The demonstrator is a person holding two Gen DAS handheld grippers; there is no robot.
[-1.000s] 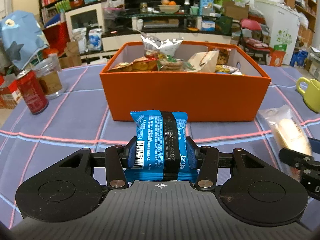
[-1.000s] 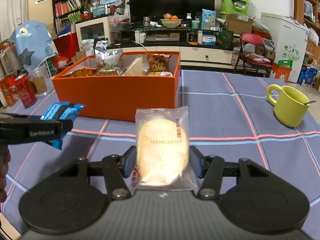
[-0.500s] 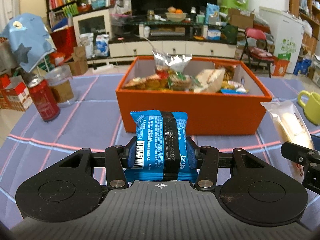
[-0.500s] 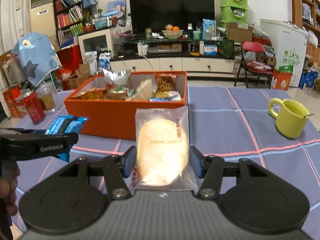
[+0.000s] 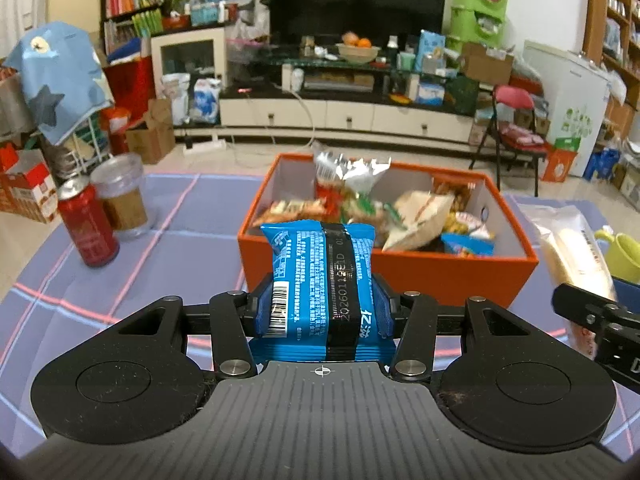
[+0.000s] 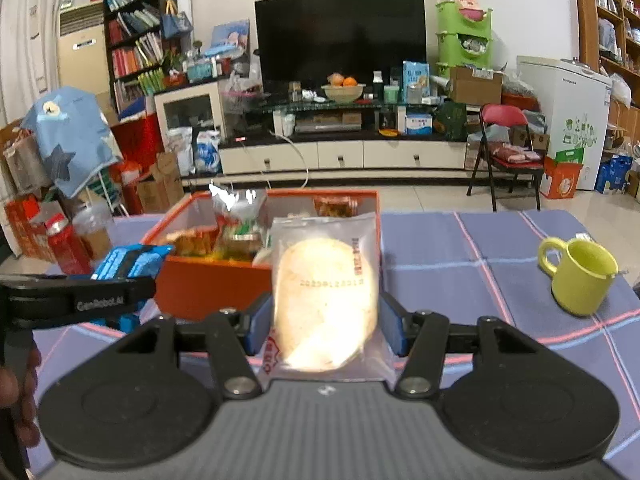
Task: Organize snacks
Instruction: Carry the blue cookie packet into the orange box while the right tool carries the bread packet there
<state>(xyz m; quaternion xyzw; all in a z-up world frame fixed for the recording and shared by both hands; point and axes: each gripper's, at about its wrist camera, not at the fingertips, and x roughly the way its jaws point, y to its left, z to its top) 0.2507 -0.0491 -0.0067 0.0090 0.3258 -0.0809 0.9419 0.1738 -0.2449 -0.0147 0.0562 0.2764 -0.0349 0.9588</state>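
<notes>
Left wrist view: the left gripper [image 5: 321, 312] was clamped on a crinkled blue foil snack packet [image 5: 320, 280] with a black band and a barcode, held upright between its blue pads, above the purple plaid tablecloth [image 5: 172, 220]. Just beyond stood the rigid orange cardboard box [image 5: 384, 276], white inside, heaped with glossy mixed wrappers; its near wall lay close ahead of the packet. To the left, well apart, a red metal can [image 5: 89, 226] and a clear plastic cup [image 5: 122, 196] stood touching or nearly so, leaving open cloth between them and the box. At the right edge the other tool's black frame showed. Right wrist view: the right gripper [image 6: 326, 322] gripped a clear plastic pouch holding a pale round cracker [image 6: 326, 300], the film slack at the edges, upright between the pads. The box's right wall ended behind the pouch; bare cloth ran right to a smooth lime-green ceramic mug [image 6: 580, 276], well apart. The left tool, with its blue packet, hung near the box's left corner, a person's hand [image 6: 18, 392] on its handle.
</notes>
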